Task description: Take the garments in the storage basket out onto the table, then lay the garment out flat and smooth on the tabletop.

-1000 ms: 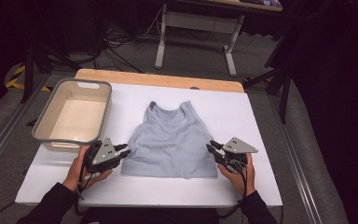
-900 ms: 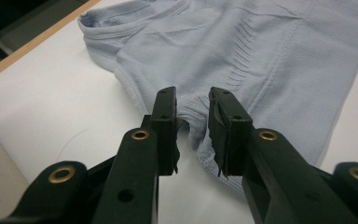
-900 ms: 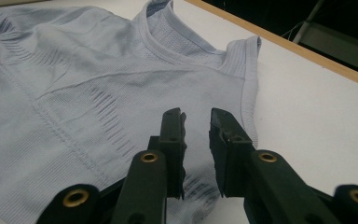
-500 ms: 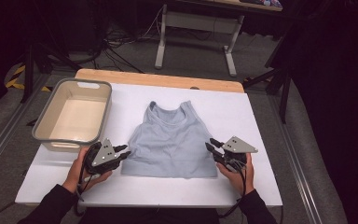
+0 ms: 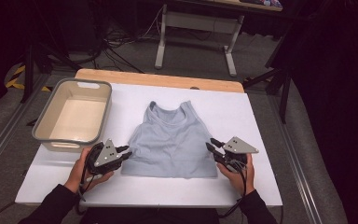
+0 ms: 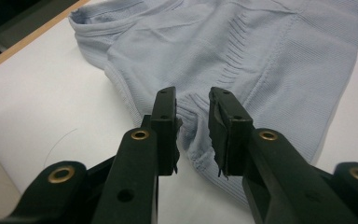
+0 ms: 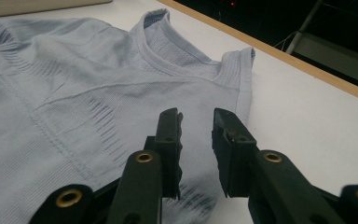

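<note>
Seen from above: pale blue tank top (image 5: 170, 142) spread flat at the middle of a white-topped bench (image 5: 261, 116), neck toward the far wooden edge, with an empty grey tub (image 5: 73, 115) at its left. Left claw (image 5: 127, 151) at the garment's lower left edge and right claw (image 5: 210, 144) at its lower right edge, each part open with fabric lying between the jaws, actual contact hard to make out. Beyond the bench, dim room with grey floor, tangled cables (image 5: 121, 44) and a white desk frame (image 5: 196, 35) cut off at the top.

Top (image 5: 170, 142): flat on table (image 5: 261, 112) — centre
Bin (image 5: 73, 114): left of top
Grippers: left gripper (image 5: 123, 151), right gripper (image 5: 212, 144) — flanking top's near corners
</note>
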Tool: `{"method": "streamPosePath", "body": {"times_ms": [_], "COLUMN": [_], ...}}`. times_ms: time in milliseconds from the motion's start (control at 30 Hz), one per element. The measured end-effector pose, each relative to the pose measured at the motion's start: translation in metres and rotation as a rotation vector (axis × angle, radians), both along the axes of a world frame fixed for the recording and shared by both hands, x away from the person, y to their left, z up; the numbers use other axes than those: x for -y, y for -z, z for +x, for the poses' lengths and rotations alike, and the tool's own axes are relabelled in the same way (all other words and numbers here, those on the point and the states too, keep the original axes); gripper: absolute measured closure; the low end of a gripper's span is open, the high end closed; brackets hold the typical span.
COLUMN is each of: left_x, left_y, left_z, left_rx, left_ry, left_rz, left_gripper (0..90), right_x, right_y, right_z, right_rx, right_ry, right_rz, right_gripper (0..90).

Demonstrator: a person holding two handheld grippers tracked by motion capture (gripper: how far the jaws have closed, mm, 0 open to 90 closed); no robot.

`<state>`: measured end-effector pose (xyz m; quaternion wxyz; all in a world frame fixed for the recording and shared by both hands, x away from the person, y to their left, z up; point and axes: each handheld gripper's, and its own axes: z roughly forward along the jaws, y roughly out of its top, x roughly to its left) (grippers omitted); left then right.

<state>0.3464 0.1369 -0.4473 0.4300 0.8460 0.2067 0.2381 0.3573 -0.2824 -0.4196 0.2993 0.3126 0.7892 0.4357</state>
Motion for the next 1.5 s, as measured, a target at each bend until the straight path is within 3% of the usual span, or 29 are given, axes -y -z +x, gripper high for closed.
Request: {"method": "streamPosePath", "body": {"times_ms": [400,533,600,667,800,867,1000,1067,1200,1300,1467,1500], "left_x": [0.025,0.038,0.045,0.052,0.060,0.064,0.071,0.070,0.067,0.070,0.067,0.068], "left_y": [-0.010,-0.017,-0.019,-0.020,-0.024,-0.025,-0.020,-0.019,-0.015,-0.009,-0.002,0.000], "left_z": [0.015,0.032,0.044,0.055,0.080,0.095,0.122,0.132,0.153,0.160,0.174,0.176], "left_rx": [0.019,0.016,-0.003,0.002,-0.025,-0.066,-0.132,-0.137,-0.187,-0.184,-0.242,-0.243], "left_ry": [-0.023,-0.034,-0.043,-0.079,-0.162,-0.197,-0.260,-0.287,-0.317,-0.317,-0.341,-0.350], "left_rz": [-0.033,-0.045,-0.050,-0.032,-0.053,-0.061,-0.037,-0.055,-0.088,-0.051,-0.093,-0.080], "left_gripper": [61.6,55.9,51.1,47.3,45.4,45.4,45.0,44.9,41.9,37.4,39.5,40.1], "right_x": [0.002,0.002,0.001,0.000,-0.006,-0.009,-0.016,-0.020,-0.026,-0.032,-0.040,-0.042], "right_y": [-0.004,-0.010,-0.015,-0.019,-0.025,-0.026,-0.026,-0.025,-0.021,-0.017,-0.011,-0.009], "right_z": [0.004,0.014,0.023,0.033,0.055,0.068,0.093,0.106,0.131,0.151,0.172,0.176], "right_rx": [0.005,0.003,0.006,-0.002,-0.009,-0.021,-0.058,-0.080,-0.126,-0.153,-0.193,-0.206], "right_ry": [0.013,0.012,0.009,0.008,0.009,0.007,0.004,0.004,0.008,0.019,0.043,0.040], "right_rz": [0.025,0.038,0.034,0.044,-0.013,-0.031,-0.067,-0.078,-0.078,-0.092,-0.115,-0.121], "right_gripper": [67.7,64.2,62.1,60.0,56.6,55.4,54.0,53.2,51.3,49.5,46.6,45.6]}}
